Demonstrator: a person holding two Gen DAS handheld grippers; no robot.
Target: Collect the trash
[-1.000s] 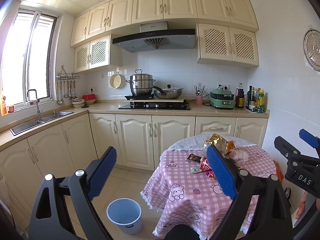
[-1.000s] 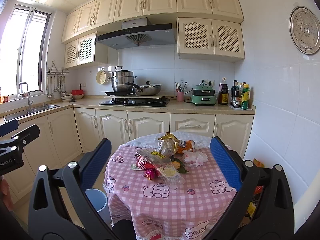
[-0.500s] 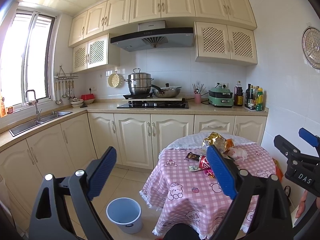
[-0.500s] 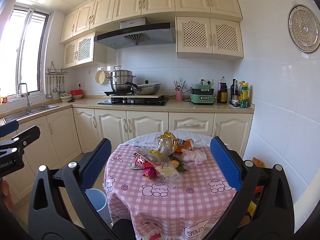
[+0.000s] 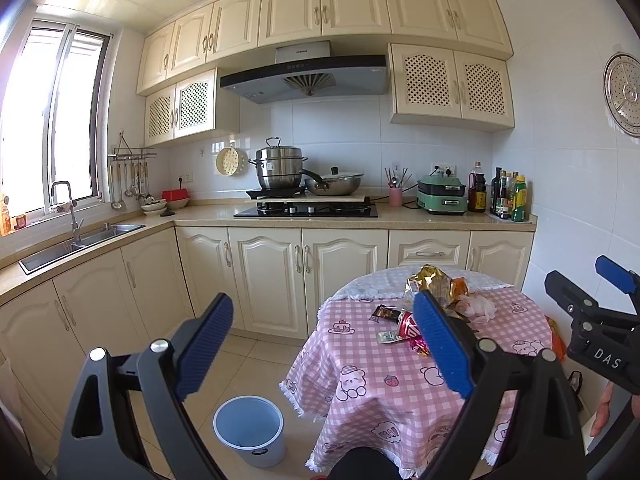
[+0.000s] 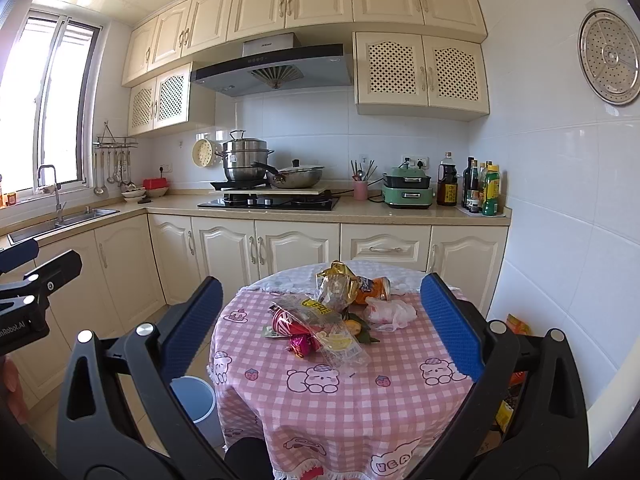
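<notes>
Both the left tongs (image 5: 320,348) and the right tongs (image 6: 320,328) are spread wide apart, gripping nothing. The trash (image 6: 336,312), wrappers, a can and a crumpled bag, lies heaped on the pink checked surface (image 6: 340,408). A blue bin (image 5: 250,430) stands on the floor just beside it.

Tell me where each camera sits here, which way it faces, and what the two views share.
Left wrist: on the left gripper, facing the stove wall, bucket below; right gripper at its right edge.
Right wrist: on the right gripper, facing the table squarely; left gripper at its left edge.
Shared: trash pile, bucket, stove, counter.
</notes>
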